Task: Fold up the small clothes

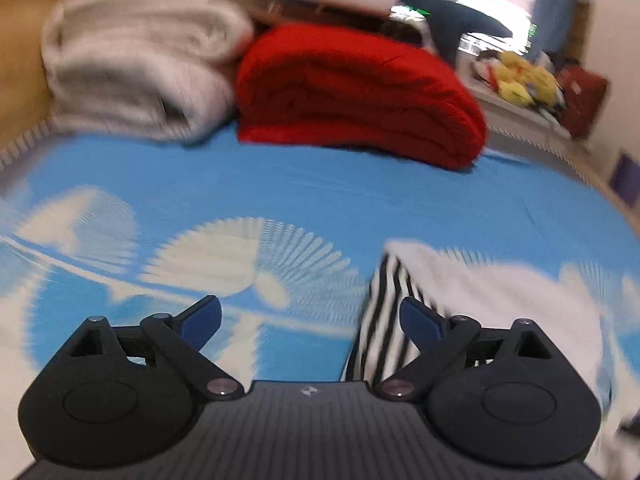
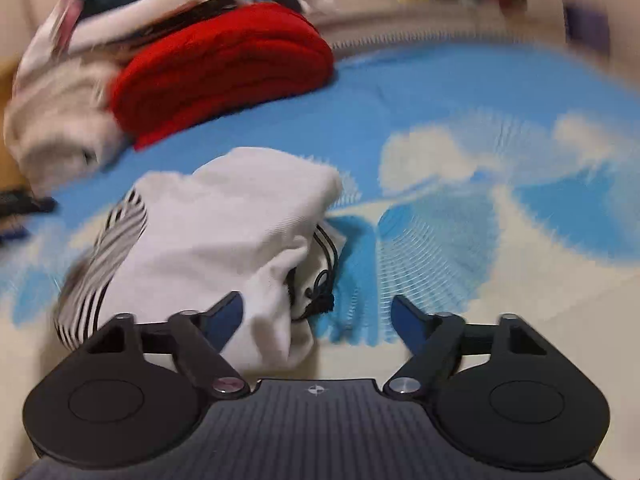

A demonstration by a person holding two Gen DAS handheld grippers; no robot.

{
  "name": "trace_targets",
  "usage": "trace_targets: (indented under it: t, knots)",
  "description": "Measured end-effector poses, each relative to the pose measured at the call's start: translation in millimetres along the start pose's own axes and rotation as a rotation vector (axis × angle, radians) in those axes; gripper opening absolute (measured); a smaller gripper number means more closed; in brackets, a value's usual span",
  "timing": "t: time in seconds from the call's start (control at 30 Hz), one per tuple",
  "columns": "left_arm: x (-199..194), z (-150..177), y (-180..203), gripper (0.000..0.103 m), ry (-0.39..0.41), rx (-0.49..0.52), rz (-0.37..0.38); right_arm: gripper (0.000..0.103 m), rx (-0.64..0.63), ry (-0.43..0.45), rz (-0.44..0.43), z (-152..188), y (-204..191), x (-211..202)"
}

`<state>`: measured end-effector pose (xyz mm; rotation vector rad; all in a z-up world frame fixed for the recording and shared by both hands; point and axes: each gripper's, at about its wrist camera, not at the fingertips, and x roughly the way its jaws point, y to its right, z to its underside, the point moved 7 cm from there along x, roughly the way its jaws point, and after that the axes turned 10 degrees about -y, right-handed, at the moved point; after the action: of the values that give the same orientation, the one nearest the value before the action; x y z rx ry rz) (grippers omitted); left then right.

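Observation:
A small white garment (image 2: 224,220) with black-and-white striped parts and a dark drawstring lies bunched on the blue bed sheet (image 2: 400,112), left of centre in the right wrist view. My right gripper (image 2: 316,316) stands open just above its near edge, with nothing pressed between the blue fingertips (image 2: 408,320). In the left wrist view the same garment (image 1: 480,292) lies at the lower right, its striped part behind the right finger. My left gripper (image 1: 310,316) is open wide over the sheet (image 1: 320,192), holding nothing.
A folded red blanket (image 1: 352,96) and a rolled white blanket (image 1: 140,64) with other clothes on top sit at the far side of the bed. Yellow plush toys (image 1: 524,76) lie on a ledge by the window. A wooden headboard (image 1: 20,40) stands at left.

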<state>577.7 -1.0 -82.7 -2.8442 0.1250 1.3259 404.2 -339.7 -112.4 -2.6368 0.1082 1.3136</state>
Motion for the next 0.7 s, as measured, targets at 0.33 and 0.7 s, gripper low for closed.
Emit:
trace_targets:
  t: [0.33,0.7]
  knots:
    - [-154.9,173.9,21.2,0.103,0.025,-0.037,-0.045,0.098,0.083,0.013,-0.01,89.1,-71.8,-96.7]
    - [-107.9,189.3,58.5,0.103,-0.032,0.086,-0.173,0.097,-0.152,0.069,0.135,104.2,-101.0,-54.3]
